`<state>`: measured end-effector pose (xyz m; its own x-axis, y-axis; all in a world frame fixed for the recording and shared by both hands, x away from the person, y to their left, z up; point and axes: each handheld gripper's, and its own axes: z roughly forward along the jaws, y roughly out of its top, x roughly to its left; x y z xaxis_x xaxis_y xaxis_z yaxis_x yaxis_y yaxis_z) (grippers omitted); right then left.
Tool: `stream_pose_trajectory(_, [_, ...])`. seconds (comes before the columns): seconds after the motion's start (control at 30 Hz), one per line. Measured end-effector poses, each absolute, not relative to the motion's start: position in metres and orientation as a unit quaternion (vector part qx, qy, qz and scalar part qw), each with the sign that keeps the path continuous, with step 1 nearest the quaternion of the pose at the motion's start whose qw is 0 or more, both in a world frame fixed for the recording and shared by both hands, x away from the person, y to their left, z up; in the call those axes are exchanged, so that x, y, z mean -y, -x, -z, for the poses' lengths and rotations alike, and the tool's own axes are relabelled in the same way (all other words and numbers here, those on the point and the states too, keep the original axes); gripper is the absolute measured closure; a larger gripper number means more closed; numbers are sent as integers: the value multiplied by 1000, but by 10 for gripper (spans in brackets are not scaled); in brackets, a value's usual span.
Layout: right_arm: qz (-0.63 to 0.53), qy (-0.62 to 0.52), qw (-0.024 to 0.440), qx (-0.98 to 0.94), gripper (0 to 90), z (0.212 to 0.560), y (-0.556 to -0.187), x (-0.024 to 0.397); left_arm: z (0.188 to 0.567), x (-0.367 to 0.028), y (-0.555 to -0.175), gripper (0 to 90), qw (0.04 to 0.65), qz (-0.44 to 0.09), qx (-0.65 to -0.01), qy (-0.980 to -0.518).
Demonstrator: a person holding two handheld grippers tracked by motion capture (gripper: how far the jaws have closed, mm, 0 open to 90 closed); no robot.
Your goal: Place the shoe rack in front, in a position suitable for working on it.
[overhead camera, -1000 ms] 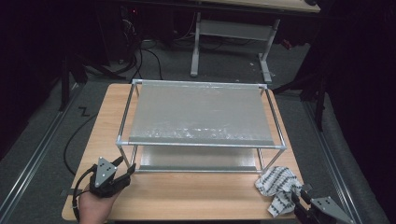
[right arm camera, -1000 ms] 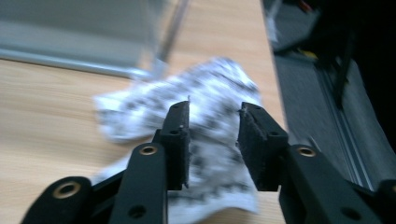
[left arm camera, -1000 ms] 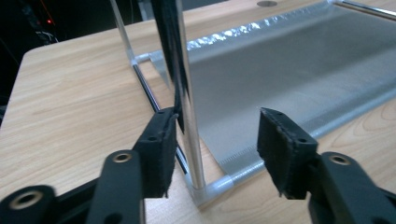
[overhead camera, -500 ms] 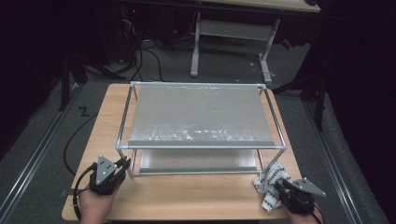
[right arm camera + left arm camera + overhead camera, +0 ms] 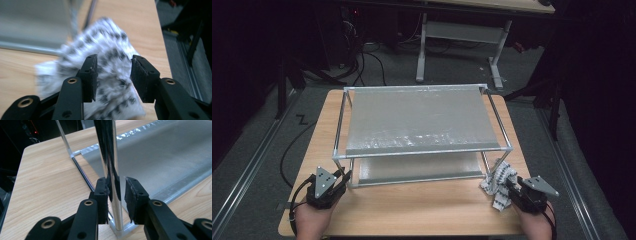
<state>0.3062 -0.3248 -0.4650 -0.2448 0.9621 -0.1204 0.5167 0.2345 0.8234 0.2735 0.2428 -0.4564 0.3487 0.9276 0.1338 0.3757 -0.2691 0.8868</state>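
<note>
Chequered black-and-white cloth point(image 5: 498, 181) lies crumpled at the metal rack's point(image 5: 422, 150) near right leg; the right gripper point(image 5: 113, 75), opening, straddles it ungripped. At the near left post point(image 5: 113, 182), the left gripper point(image 5: 117, 192), held level, stands slightly parted around it.

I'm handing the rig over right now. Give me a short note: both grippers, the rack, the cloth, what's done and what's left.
Left gripper: jaws around the near-left post of the metal rack, just reopened a little; one pad looks in contact, the other stands off, so no firm clamp.
Right gripper: open, jaws just widening, over the checked cloth, not gripping it.
Cloth lies crumpled on the table by the rack's near-right corner.
Done: both grippers in position.
Left: likely steady the rack, grip the cloth and lift it.
</note>
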Motion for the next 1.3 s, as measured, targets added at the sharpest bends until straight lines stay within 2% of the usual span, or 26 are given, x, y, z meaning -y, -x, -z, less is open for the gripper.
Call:
stream_pose_trajectory(0.1, [-361,-496,320,-721,619,458,-293,314,455,-243,-273,690,400,-347,-450,-719])
stream_pose_trajectory(0.13, [-369,-474,309,-737,658,458,-288,296,455,-243,-271,660,400,-346,-451,-719])
stream_pose_trajectory(0.27, [-356,-470,278,-759,679,470,-300,270,457,-242,-268,562,400,-343,-441,-727])
stream_pose_trajectory(0.47, [-328,-490,261,-765,679,486,-306,277,458,-242,-272,520,404,-339,-439,-727])
stream_pose_trajectory(0.73, [-317,-505,265,-758,634,488,-275,318,462,-238,-284,497,404,-322,-444,-731])
stream_pose_trajectory(0.87, [-323,-516,285,-740,582,480,-253,335,460,-238,-285,496,411,-319,-444,-729])
stream_pose_trajectory(0.93, [-323,-531,297,-725,498,478,-247,338,460,-237,-286,496,412,-319,-445,-728])
stream_pose_trajectory(1.0, [-328,-526,301,-724,560,478,-248,332,460,-237,-286,496,413,-319,-447,-727])
stream_pose_trajectory(1.03, [-328,-526,301,-724,560,478,-248,332,460,-237,-286,496,413,-319,-447,-727])
stream_pose_trajectory(1.07, [-335,-502,300,-739,615,479,-251,319,460,-237,-286,496,412,-320,-446,-727])
stream_pose_trajectory(1.1, [-335,-490,301,-746,631,480,-253,312,460,-237,-285,496,410,-321,-444,-729])
stream_pose_trajectory(1.3, [-302,-493,286,-764,642,493,-279,295,460,-239,-283,494,409,-321,-444,-729])
